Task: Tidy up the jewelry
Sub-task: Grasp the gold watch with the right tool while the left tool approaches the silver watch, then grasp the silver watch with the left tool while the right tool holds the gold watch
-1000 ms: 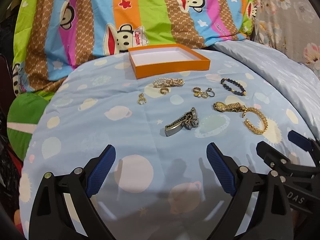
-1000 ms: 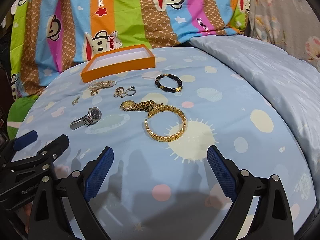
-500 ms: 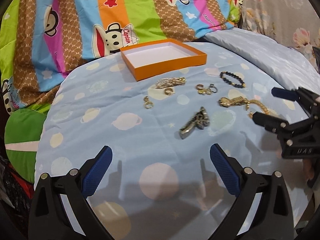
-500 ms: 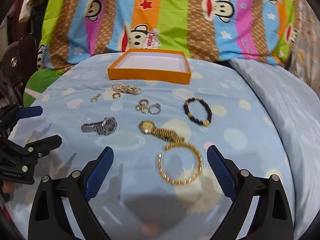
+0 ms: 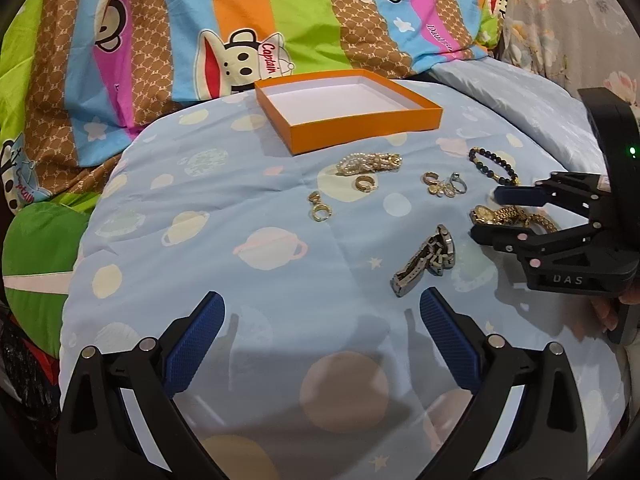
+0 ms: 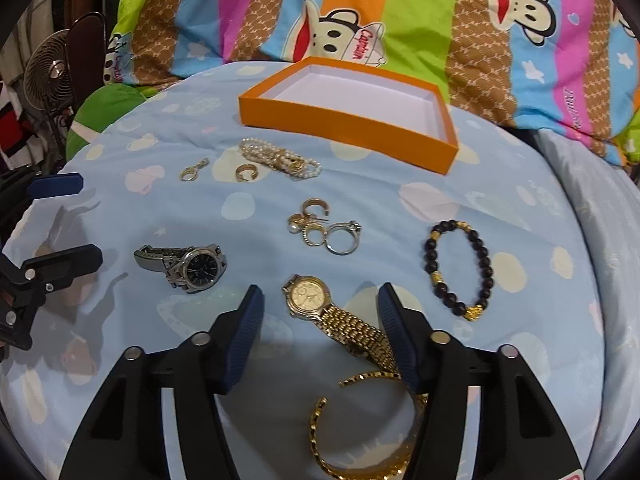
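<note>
1. Orange box (image 6: 352, 120) sits open w/ white inside, nothing in it, at far side of light-blue planet-print blanket (image 5: 248, 216), just in front of striped monkey-print cover (image 5: 168, 28).
2. Jewelry lies loose on blanket, nearer than box: pearl bracelet (image 6: 280, 159) closest to box, gold hoop (image 6: 245, 172) & small gold clasp ring (image 6: 193, 171) beside it, cluster of rings (image 6: 324, 228) mid, black bead bracelet (image 6: 460, 270) to the right in right wrist view.
3. Silver watch (image 6: 188, 266) lies on its side, well apart from left gripper (image 5: 320, 340); that claw spread wide, nothing between pads, over bare blanket.
4. Right gripper (image 6: 320, 320) straddles gold watch (image 6: 310, 298); jaws have just been closing, halfway in, watch between them; one pad looks to meet the band, other pad stands off – not clamped.
5. Gold bangle (image 6: 368, 432) lies touching watch band, low betw. right claw's arms.
</note>
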`<control>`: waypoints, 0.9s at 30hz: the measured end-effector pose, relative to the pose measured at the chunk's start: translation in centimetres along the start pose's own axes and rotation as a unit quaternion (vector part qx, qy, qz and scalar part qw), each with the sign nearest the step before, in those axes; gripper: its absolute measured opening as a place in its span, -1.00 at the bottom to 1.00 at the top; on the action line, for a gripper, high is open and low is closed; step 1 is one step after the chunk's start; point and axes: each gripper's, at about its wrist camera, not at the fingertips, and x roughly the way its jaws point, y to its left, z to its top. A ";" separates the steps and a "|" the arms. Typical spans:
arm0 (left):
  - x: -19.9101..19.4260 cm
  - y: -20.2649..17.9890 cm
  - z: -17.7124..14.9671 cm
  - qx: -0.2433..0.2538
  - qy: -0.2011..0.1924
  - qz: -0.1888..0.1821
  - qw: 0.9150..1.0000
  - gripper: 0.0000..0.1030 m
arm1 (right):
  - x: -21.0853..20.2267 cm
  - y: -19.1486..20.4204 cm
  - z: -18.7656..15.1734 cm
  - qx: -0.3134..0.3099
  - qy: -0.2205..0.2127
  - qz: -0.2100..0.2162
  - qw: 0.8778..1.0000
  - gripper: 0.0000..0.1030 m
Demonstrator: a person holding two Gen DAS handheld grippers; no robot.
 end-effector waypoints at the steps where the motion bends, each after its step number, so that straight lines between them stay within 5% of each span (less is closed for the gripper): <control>1: 0.1 -0.1 0.0 0.002 0.002 -0.004 1.000 0.86 | 0.0 -0.1 0.0 0.004 0.001 0.007 1.000 -0.03; 3: 0.2 -0.6 0.1 0.011 0.005 -0.015 1.000 0.86 | -0.1 -0.2 0.0 0.010 0.002 0.014 1.000 -0.39; 6: 0.4 -1.6 0.4 0.031 0.004 -0.026 0.999 0.86 | -0.4 -0.1 -0.3 0.025 0.004 0.018 1.000 -0.58; 19: 3.6 -6.3 2.3 0.091 0.012 -0.065 0.994 0.83 | -2.4 -3.2 -2.3 0.160 -0.005 -0.019 0.987 -0.59; 22: 4.4 -7.0 2.5 0.097 0.017 -0.064 0.993 0.44 | -2.0 -3.8 -2.6 0.175 -0.001 -0.010 0.985 -0.59; 27: 4.5 -7.2 2.4 0.088 0.017 -0.081 0.993 0.11 | -1.9 -3.8 -2.8 0.174 -0.006 -0.008 0.985 -0.57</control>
